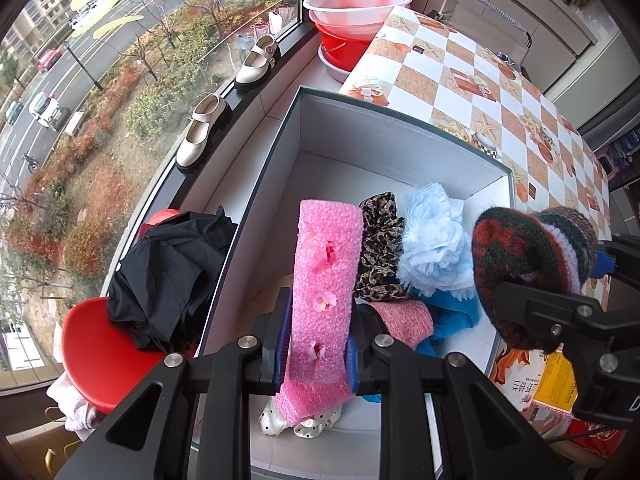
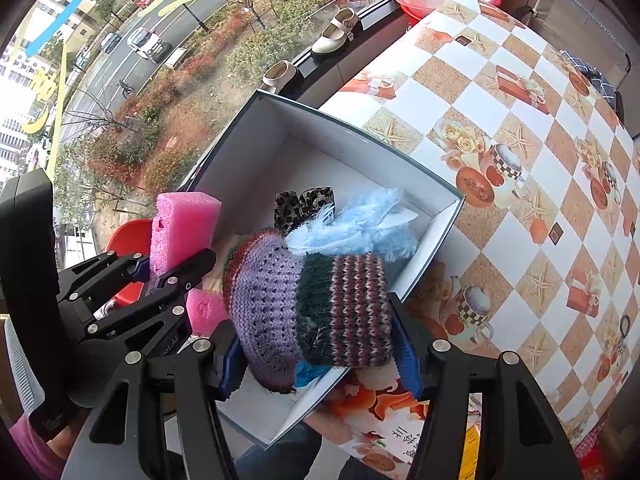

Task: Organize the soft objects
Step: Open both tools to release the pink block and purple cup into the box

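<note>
My left gripper (image 1: pixel 314 354) is shut on a pink foam strip (image 1: pixel 326 284) and holds it upright over the grey cardboard box (image 1: pixel 384 136). The strip also shows in the right wrist view (image 2: pixel 180 228). My right gripper (image 2: pixel 320 354) is shut on a striped knitted hat (image 2: pixel 316 312) above the box's right side (image 2: pixel 432 240); the hat also shows in the left wrist view (image 1: pixel 528 264). In the box lie a leopard-print scrunchie (image 1: pixel 380 252), a light blue fluffy puff (image 1: pixel 434 240), a pink cloth (image 1: pixel 404 316) and a blue cloth (image 1: pixel 456 312).
The box stands at the edge of a table with a checked cloth (image 1: pixel 500 80). Left of it are a red chair (image 1: pixel 100 352) with black clothing (image 1: pixel 168 276), shoes (image 1: pixel 204 132) on the window sill and stacked basins (image 1: pixel 356 12).
</note>
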Demonstrator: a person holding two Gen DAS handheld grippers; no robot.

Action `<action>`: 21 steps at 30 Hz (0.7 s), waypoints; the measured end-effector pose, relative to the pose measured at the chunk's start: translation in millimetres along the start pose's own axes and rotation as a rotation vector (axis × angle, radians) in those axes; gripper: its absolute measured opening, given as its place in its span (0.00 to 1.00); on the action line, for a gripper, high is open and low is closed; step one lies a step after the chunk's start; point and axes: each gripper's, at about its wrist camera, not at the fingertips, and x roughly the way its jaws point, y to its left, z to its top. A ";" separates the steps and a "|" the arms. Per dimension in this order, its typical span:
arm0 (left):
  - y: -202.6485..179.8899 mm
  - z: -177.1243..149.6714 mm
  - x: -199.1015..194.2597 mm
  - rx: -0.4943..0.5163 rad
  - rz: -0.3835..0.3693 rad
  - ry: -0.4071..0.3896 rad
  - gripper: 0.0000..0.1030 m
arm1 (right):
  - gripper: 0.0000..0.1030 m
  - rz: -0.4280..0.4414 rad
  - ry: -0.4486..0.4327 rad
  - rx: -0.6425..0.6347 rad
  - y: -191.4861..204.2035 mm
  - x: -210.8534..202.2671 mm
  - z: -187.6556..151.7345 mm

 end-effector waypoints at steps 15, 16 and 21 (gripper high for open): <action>1.4 -9.6 -12.2 0.019 0.158 -0.076 0.70 | 0.90 0.004 -0.007 -0.003 2.4 -0.8 6.0; 1.7 -11.2 -16.9 0.019 0.173 -0.091 0.72 | 0.95 0.001 -0.014 0.001 2.4 -2.9 5.6; 8.6 -16.9 -35.7 -0.023 0.173 -0.082 0.77 | 0.99 -0.028 -0.055 0.008 1.3 -21.7 -0.7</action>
